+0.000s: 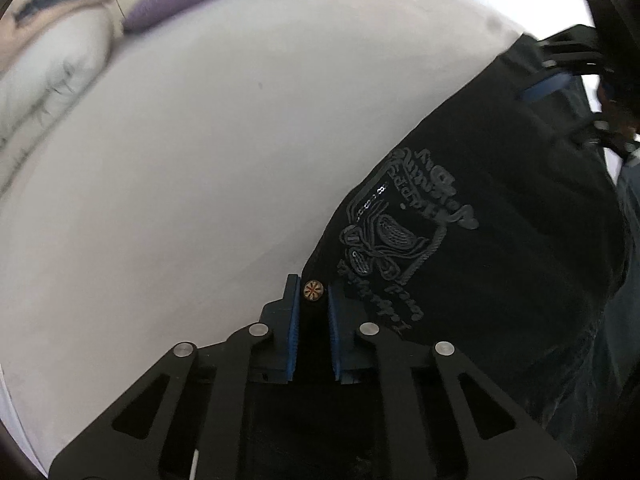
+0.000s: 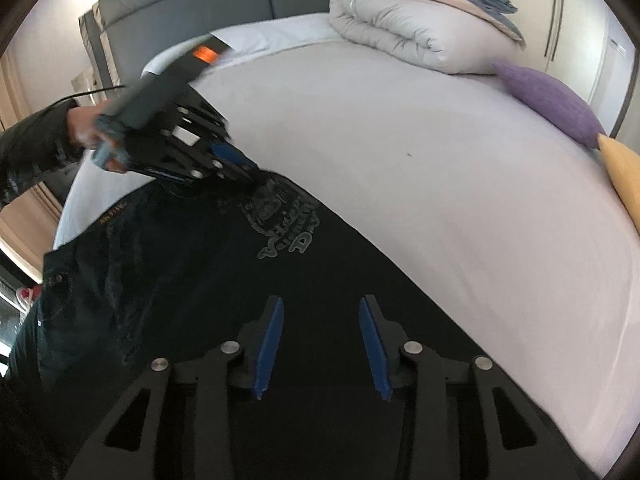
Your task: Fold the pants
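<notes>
Black pants (image 1: 500, 248) lie spread on a bed covered with a pale grey sheet (image 1: 200, 160), filling the right and lower part of the left wrist view and the lower left of the right wrist view. An embroidered grey emblem (image 1: 404, 232) sits on the fabric near one corner, and a small round metal button (image 1: 312, 290) shows at that corner's edge. The left tool (image 1: 312, 300) is at the bottom centre of its own view, its blue pads drawn close together with the dark cloth of the pants corner between them, gripping the fabric right by the button. In the right wrist view the same tool appears at the left of the frame, held by a hand (image 2: 86, 128) in a dark sleeve, its tips down at the pants edge next to the emblem. The right tool (image 2: 321, 312) sits at the bottom centre of its view, its blue pads (image 2: 269, 340) standing partly apart over the black cloth; nothing is visibly pinched between them. At the upper right of that view a folded duvet (image 2: 420, 28) rests on the bed, with a purple cushion (image 2: 552, 100) and a yellow cushion (image 2: 622, 172) below it along the right edge. A grey headboard (image 2: 192, 0) stands at the upper left.
</notes>
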A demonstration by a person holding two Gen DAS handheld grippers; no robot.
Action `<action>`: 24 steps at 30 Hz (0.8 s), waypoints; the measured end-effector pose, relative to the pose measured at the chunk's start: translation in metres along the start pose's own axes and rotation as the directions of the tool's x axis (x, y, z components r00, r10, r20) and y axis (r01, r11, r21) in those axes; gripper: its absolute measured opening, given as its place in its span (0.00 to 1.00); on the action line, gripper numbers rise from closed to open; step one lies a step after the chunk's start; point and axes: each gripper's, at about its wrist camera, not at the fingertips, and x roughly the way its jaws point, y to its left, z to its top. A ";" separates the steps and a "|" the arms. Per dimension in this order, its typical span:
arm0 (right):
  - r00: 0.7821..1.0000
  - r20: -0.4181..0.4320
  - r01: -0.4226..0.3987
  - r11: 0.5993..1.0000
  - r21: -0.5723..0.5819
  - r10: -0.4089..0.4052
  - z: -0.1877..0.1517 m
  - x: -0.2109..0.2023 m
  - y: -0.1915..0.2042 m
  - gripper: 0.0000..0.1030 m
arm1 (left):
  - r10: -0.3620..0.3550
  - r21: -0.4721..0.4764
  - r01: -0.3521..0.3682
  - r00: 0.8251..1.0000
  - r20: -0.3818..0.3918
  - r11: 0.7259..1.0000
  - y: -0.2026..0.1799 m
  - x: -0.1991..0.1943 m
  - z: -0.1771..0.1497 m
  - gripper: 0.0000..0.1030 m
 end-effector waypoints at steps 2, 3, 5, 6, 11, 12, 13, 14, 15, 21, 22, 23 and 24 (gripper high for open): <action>1.000 -0.008 0.005 1.000 -0.006 -0.005 0.006 0.005 -0.003 0.40 | 0.018 -0.016 -0.017 0.998 0.061 1.000 0.000 -0.015 -0.009 0.11; 1.000 -0.009 0.010 1.000 -0.011 -0.010 0.010 0.006 -0.005 0.40 | 0.026 -0.020 -0.024 0.996 0.086 0.999 0.001 -0.022 -0.016 0.11; 0.999 -0.016 0.028 0.999 -0.037 -0.028 0.018 0.011 -0.007 0.40 | 0.056 -0.008 -0.055 0.990 0.126 0.998 0.003 -0.041 -0.033 0.10; 0.999 -0.020 0.035 0.998 -0.048 -0.036 0.020 0.013 -0.007 0.40 | 0.068 0.003 -0.070 0.988 0.139 0.998 0.004 -0.050 -0.037 0.10; 0.995 -0.059 0.071 0.992 -0.101 -0.077 0.034 0.029 -0.012 0.40 | 0.109 0.026 -0.116 0.974 0.200 0.993 -0.012 -0.059 -0.049 0.10; 0.995 -0.070 0.065 0.992 -0.109 -0.073 0.036 0.032 -0.012 0.40 | 0.114 0.023 -0.121 0.972 0.206 0.992 -0.010 -0.057 -0.045 0.10; 0.994 -0.084 0.064 0.991 -0.118 -0.074 0.037 0.036 -0.012 0.40 | 0.118 0.023 -0.125 0.970 0.213 0.992 -0.013 -0.057 -0.042 0.10; 0.993 -0.092 0.063 0.990 -0.128 -0.075 0.037 0.039 -0.011 0.40 | 0.123 0.025 -0.132 0.968 0.218 0.991 -0.021 -0.057 -0.036 0.10; 0.992 -0.102 0.060 0.989 -0.136 -0.074 0.037 0.043 -0.011 0.40 | 0.129 0.030 -0.139 0.966 0.225 0.990 -0.040 -0.061 -0.038 0.10; 0.993 -0.117 0.015 0.991 -0.130 -0.030 0.045 0.047 -0.010 0.18 | 0.132 0.027 -0.142 0.963 0.235 0.989 -0.057 -0.071 -0.044 0.10; 0.992 -0.120 0.016 0.990 -0.139 -0.033 0.046 0.047 -0.008 0.14 | 0.133 0.026 -0.143 0.963 0.235 0.989 -0.057 -0.072 -0.045 0.10; 0.992 -0.123 0.015 0.989 -0.145 -0.033 0.045 0.047 -0.007 0.09 | 0.134 0.025 -0.144 0.963 0.236 0.989 -0.058 -0.073 -0.045 0.10; 0.992 -0.123 0.015 0.989 -0.148 -0.033 0.046 0.048 -0.004 0.08 | 0.136 0.022 -0.145 0.962 0.237 0.989 -0.058 -0.074 -0.045 0.10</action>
